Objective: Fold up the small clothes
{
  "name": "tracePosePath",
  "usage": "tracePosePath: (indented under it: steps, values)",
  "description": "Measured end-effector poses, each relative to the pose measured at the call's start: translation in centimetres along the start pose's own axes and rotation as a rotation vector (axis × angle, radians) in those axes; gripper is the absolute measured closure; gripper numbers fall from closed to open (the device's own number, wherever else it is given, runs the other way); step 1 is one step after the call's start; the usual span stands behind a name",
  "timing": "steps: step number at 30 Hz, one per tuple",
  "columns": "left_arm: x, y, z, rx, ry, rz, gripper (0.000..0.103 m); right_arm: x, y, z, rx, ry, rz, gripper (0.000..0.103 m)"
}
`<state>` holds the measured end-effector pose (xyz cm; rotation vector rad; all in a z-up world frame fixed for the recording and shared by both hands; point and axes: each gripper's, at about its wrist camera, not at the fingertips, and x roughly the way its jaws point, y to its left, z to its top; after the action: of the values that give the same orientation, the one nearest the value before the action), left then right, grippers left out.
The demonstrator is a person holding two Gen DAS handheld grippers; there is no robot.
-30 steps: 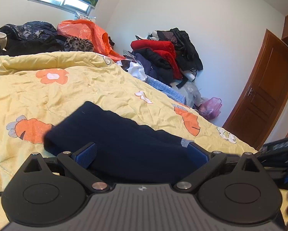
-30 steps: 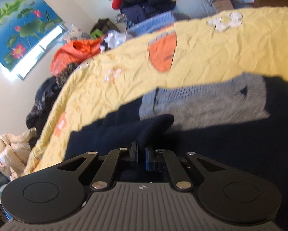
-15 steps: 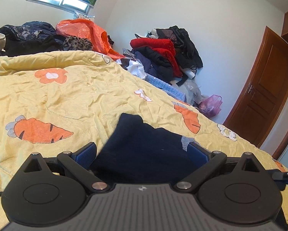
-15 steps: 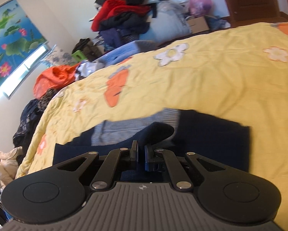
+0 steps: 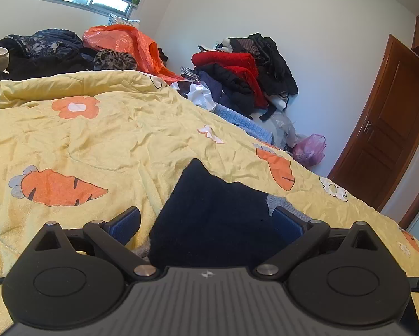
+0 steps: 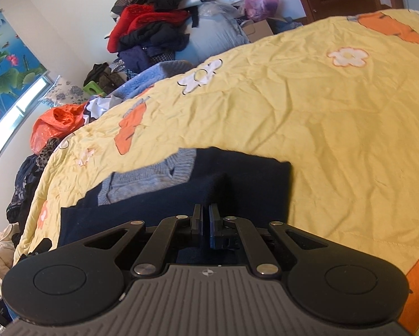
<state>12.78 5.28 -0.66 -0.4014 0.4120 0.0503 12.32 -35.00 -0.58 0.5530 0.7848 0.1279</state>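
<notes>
Left wrist view: left claw (image 5: 206, 221) seen spread wide, released; navy sweater (image 5: 212, 215) laid on yellow bedspread (image 5: 125, 140) between blue pads (image 5: 127, 219), contact with pads not discernible. Only grey sliver of sweater's trim shown here; near edge hidden behind claw body.

Right wrist view: right claw (image 6: 206, 219) seen clenched, fold of same navy sweater (image 6: 237, 184) pinched and raised between pads. Grey-blue knit panel (image 6: 150, 177) revealed fully here, toward left. Sweater's lower part cut off by claw body. Clothes pile (image 6: 153, 25) seen beyond bed.
</notes>
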Motion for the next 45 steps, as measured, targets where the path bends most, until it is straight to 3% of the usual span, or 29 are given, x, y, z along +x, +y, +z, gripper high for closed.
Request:
tracePosePath:
  steps: [3, 5, 7, 9, 15, 18, 24, 33, 36, 37, 39, 42, 45]
  values:
    - [0.0, 0.0, 0.0, 0.001, 0.001, 0.002, 0.002, 0.4, -0.5, -0.2, 0.038, 0.024, 0.024, 0.087]
    - [0.0, 0.0, 0.0, 0.001, 0.002, 0.003, 0.002, 0.8, -1.3, -0.2, 0.125, 0.051, 0.05, 0.078]
    - [0.0, 0.0, 0.0, 0.001, 0.002, 0.003, 0.002, 0.9, -2.0, -0.2, 0.181, 0.032, 0.072, 0.06]
    - [0.0, 0.0, 0.0, 0.001, 0.002, 0.003, 0.002, 0.9, -2.1, -0.2, 0.189, 0.013, 0.073, 0.052]
    - [0.1, 0.0, 0.0, 0.002, 0.007, 0.005, 0.002, 2.4, 0.0, -1.0, 0.083, 0.041, 0.045, 0.052]
    - [0.1, 0.0, 0.0, -0.001, 0.012, 0.007, 0.002, 2.7, 1.2, -1.2, -0.002, 0.071, 0.027, 0.088]
    - [0.2, 0.1, 0.0, -0.002, 0.015, 0.006, 0.002, 0.2, 1.4, -0.1, -0.034, -0.009, 0.052, 0.089]
    - [0.3, 0.0, 0.0, 0.004, 0.024, 0.013, 0.002, 1.0, -1.0, -2.0, -0.048, 0.009, -0.038, 0.089]
    - [0.9, -0.3, 0.2, 0.012, 0.075, 0.04, 0.002, 1.0, -0.7, -2.1, -0.044, 0.006, -0.054, 0.088]
    - [1.0, -0.6, 0.4, 0.033, 0.1, 0.044, 0.002, 0.9, -0.5, -1.8, -0.029, 0.011, -0.067, 0.086]
    - [0.9, -1.7, 0.9, 0.092, 0.106, 0.04, 0.002, -0.1, 0.3, -1.3, -0.031, -0.036, -0.126, 0.068]
    - [1.6, -4.4, 2.1, 0.183, 0.114, -0.012, 0.002, -1.7, 2.9, -0.9, -0.148, -0.19, -0.171, 0.067]
    - [4.3, -8.0, 2.3, 0.35, 0.187, -0.047, 0.002, -0.4, 5.0, -0.3, -0.211, -0.183, -0.15, 0.058]
